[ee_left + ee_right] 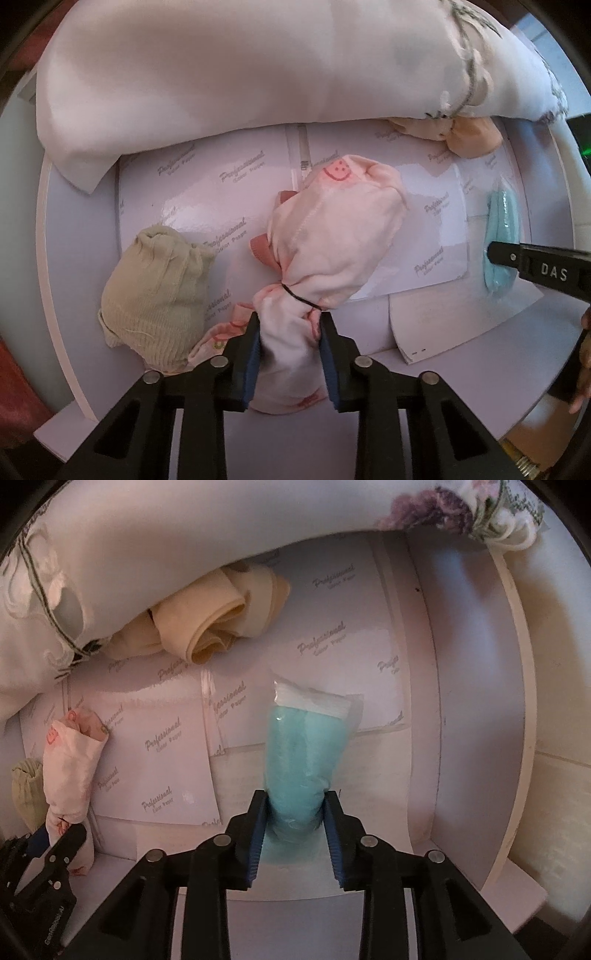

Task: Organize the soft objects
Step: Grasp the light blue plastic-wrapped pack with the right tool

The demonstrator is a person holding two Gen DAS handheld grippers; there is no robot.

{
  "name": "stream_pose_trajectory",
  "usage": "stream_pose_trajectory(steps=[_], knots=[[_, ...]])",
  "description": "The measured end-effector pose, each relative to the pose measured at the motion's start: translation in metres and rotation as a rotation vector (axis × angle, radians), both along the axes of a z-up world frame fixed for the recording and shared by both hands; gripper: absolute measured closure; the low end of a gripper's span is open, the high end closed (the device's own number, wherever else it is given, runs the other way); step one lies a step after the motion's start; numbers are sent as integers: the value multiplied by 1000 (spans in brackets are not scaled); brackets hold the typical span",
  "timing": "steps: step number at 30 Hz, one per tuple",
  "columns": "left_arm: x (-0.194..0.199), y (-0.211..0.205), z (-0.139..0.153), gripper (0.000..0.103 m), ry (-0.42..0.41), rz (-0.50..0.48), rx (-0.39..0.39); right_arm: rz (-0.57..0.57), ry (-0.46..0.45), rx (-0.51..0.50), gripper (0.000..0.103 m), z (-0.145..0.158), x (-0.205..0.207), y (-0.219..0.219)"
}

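My left gripper point(290, 325) is shut on the tied end of a pink cloth bundle point(332, 236) with a smiley face, which lies on the white shelf. The bundle also shows in the right wrist view point(70, 760). A beige-green knitted bundle point(155, 295) sits just left of it. My right gripper point(295, 805) is shut on a clear packet of blue soft material point(303, 753), which also shows in the left wrist view point(500, 236). A peach rolled cloth point(218, 616) lies at the back under a white pillow point(240, 74).
Glossy sheets of printed paper point(192, 199) cover the shelf floor. The shelf's side wall point(476, 701) rises to the right. The white pillow with an embroidered flower point(443, 517) spans the back. The right gripper's finger point(535, 266) enters the left wrist view from the right.
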State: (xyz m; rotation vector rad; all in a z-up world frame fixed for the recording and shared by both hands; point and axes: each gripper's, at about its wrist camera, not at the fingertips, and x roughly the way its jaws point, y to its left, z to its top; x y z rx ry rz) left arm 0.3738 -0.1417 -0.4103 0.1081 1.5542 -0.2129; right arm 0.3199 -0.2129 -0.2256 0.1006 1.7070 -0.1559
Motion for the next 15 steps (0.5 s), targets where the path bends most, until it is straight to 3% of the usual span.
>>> stream_pose_trajectory(steps=[7,15], knots=[[3,11,6,78,7,64,-67,12,1,-1,69,-4,-1,-1],[-1,24,15,78,5,103,-100,135,1,-60,68,-10,-5,19]])
